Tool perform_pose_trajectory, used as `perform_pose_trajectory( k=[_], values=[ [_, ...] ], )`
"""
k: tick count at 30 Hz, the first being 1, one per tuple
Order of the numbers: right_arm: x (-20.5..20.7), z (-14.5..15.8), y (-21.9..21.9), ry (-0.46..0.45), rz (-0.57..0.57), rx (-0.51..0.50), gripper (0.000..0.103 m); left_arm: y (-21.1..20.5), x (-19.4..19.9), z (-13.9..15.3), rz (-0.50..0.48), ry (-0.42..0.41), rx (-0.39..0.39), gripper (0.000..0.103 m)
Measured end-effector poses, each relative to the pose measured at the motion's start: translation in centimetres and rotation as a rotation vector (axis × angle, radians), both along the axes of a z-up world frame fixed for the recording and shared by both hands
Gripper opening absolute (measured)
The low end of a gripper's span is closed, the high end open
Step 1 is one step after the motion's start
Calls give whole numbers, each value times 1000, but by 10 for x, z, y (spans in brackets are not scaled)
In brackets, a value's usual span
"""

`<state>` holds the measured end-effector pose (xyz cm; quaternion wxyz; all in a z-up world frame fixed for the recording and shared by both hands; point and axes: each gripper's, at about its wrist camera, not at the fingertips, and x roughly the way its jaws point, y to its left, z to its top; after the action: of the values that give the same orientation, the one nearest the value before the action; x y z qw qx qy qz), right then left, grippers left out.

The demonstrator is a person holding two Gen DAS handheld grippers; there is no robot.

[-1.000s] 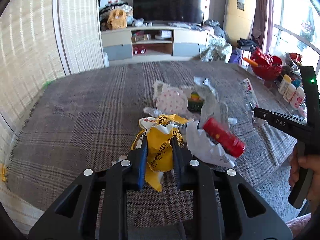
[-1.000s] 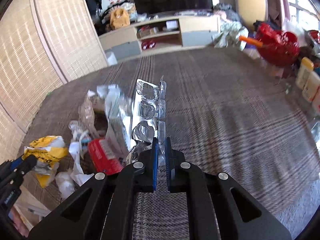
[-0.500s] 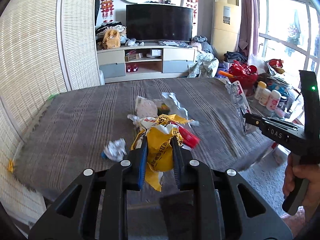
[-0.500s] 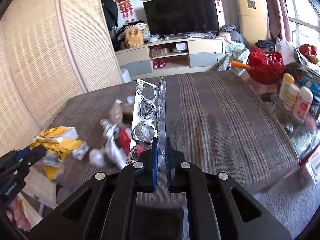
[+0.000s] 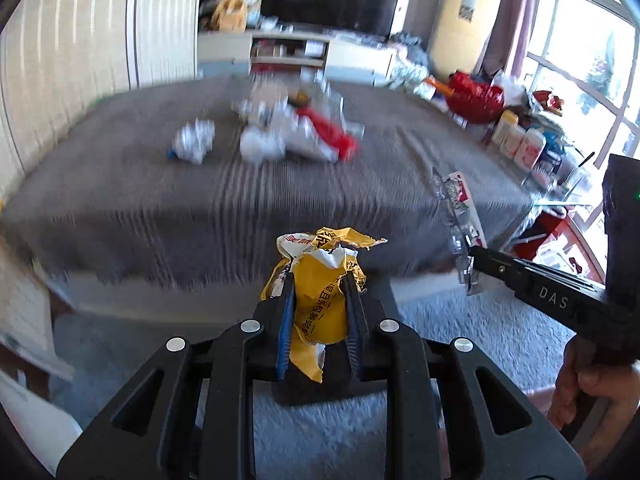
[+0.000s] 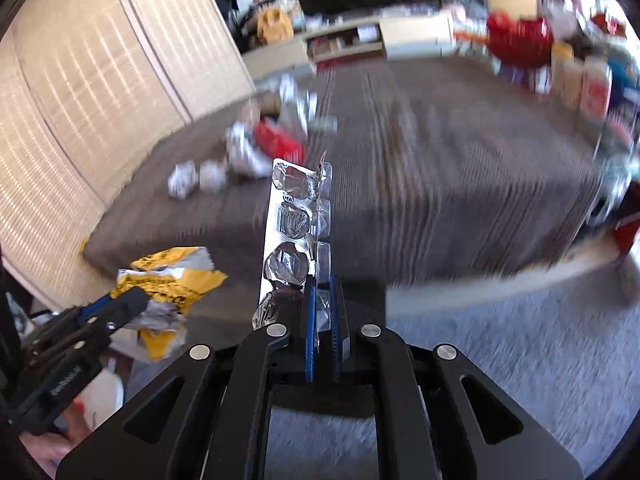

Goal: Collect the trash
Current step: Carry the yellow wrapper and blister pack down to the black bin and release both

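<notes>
The left gripper [image 5: 319,292] is pointing level over the carpet short of the bed [image 5: 120,200], its fingers clamping a crumpled yellow wrapper [image 5: 320,280]. The right gripper [image 6: 322,300] is pinching an upright foil blister pack [image 6: 290,232] beside it. Only the left view is showing the person's right hand [image 5: 592,392]; remaining trash [image 5: 296,132] is lying blurred on the bed.

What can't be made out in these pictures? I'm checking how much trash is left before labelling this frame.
- Trash pile on the bed, both views: motion blur; pieces can't be counted or identified.
- Yellow wrapper, left wrist view: print partly covered by the left gripper.
- Blister pack, right wrist view: lower end hidden inside the right gripper.
- No bin in either view.
</notes>
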<state>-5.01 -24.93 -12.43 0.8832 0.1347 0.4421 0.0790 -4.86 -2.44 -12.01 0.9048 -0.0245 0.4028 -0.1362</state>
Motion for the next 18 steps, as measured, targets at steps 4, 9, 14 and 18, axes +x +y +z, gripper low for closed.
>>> perform_pose_trajectory(
  k=[4,9,14,18],
  values=[
    [-3,-26,7,84,16,29,9,-1,-5,-30,-5,67,5,21],
    [3,-53,12,183,25,16,9,-7,-4,-67,-38,154,20,21],
    [10,-69,16,235,31,12,9,-17,0,-92,-67,218,30,21],
    [17,-73,18,238,26,28,9,-25,7,-93,-86,202,49,22]
  ],
)
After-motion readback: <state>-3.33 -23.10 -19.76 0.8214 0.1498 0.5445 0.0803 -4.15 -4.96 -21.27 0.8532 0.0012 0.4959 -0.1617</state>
